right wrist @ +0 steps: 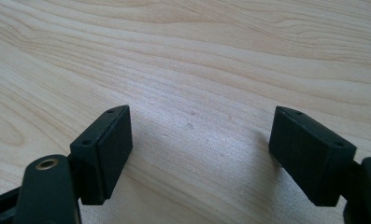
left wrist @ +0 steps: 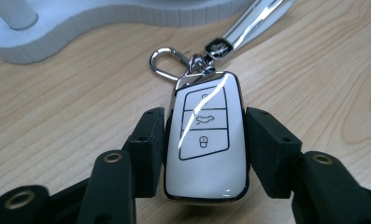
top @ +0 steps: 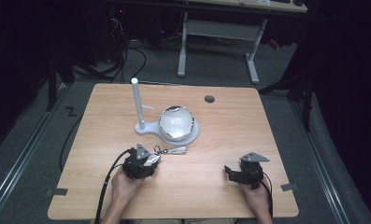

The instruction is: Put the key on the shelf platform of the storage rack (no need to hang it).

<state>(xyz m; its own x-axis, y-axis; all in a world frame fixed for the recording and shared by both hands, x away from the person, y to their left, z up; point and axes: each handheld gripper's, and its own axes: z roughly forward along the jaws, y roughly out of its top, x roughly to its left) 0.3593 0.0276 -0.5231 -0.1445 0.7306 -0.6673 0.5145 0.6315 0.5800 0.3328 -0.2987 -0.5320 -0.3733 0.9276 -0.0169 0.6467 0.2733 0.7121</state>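
- Key fob [left wrist: 205,140] lies on the bench [top: 211,186], clamped between the pads of the left claw [left wrist: 204,149].
- Ring [left wrist: 167,61] and shiny strap [left wrist: 255,21] trail from the fob toward the white stand [top: 148,126], just beyond.
- Glossy bowl [top: 176,122] sits on that stand's base.
- Right claw [right wrist: 199,154] gapes wide over bare wood, holding nothing, well apart.
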